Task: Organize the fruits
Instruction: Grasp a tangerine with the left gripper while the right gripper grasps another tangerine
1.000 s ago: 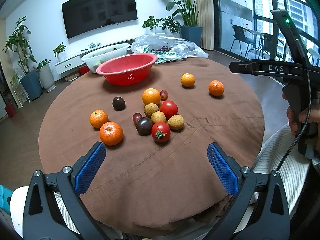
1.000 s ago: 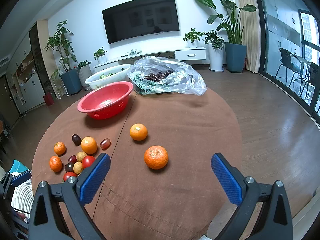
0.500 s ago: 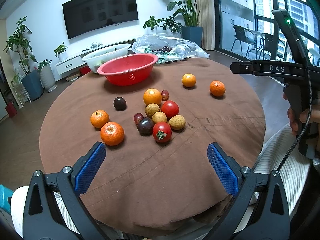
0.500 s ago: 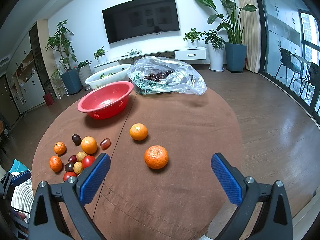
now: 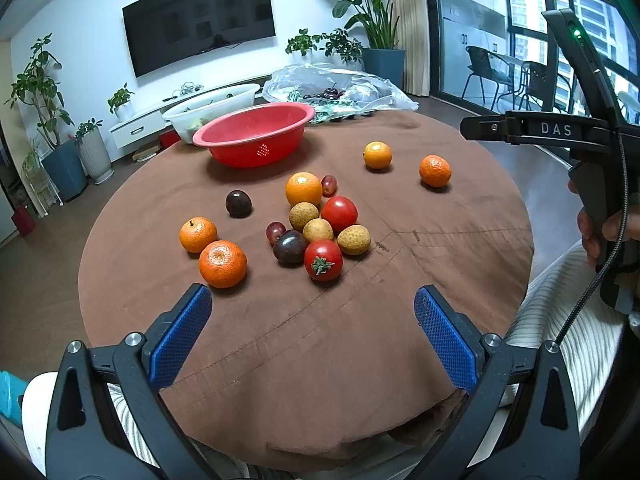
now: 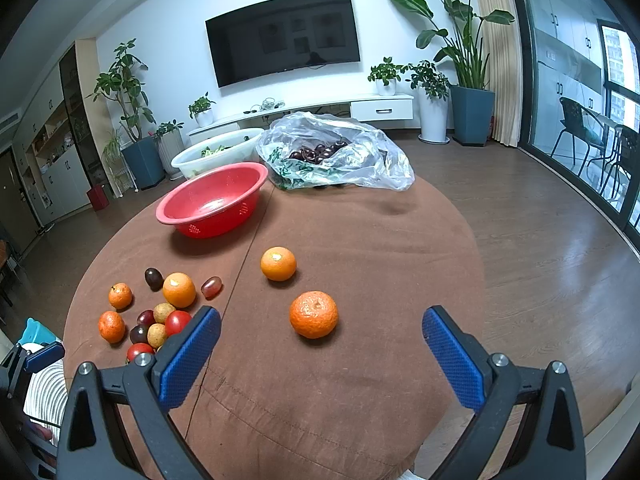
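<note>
A round table with a brown cloth (image 5: 360, 340) holds loose fruit. A cluster of tomatoes (image 5: 323, 260), longans, dark plums and an orange (image 5: 303, 189) lies mid-table. Two mandarins (image 5: 222, 263) lie to the left of the cluster. Two more mandarins (image 6: 314, 314) (image 6: 278, 263) lie apart on the right. An empty red basket (image 5: 256, 134) (image 6: 212, 200) stands at the back. My left gripper (image 5: 312, 332) is open and empty, over the near edge in front of the cluster. My right gripper (image 6: 320, 344) is open and empty, just short of the nearer right mandarin.
A clear plastic bag of dark cherries (image 6: 332, 156) and a white tub of greens (image 6: 216, 156) stand behind the basket. The right gripper's body (image 5: 560, 132) shows at the right in the left wrist view. Wooden floor surrounds the table.
Both views have crept very slightly forward; the fruit sits a little lower in frame. Nothing was grasped or moved.
</note>
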A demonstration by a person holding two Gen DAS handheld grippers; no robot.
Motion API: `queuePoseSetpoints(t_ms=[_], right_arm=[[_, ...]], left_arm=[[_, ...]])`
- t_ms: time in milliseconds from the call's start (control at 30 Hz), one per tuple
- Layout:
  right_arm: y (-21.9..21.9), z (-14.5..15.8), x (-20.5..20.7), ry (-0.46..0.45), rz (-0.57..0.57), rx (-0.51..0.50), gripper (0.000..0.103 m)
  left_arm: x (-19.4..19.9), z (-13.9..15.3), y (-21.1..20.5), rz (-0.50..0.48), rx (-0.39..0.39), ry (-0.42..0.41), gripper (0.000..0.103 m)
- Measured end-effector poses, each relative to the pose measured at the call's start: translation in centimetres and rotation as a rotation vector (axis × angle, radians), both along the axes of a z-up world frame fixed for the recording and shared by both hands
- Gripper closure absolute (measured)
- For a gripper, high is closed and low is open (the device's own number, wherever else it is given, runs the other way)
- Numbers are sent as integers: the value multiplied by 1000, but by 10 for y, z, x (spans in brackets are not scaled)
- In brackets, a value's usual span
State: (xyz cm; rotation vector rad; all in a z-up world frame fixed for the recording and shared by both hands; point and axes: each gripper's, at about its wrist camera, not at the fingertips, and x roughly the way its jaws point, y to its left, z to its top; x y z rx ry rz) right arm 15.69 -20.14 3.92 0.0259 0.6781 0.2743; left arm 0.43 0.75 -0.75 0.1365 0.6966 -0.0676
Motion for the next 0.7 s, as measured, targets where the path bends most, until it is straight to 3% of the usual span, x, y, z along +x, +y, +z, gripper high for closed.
queuePoseSetpoints(t_ms=[700], right_arm=[[24, -9, 0, 25, 100, -52, 0]], left_arm=[[14, -5, 13, 59, -32, 64, 0]])
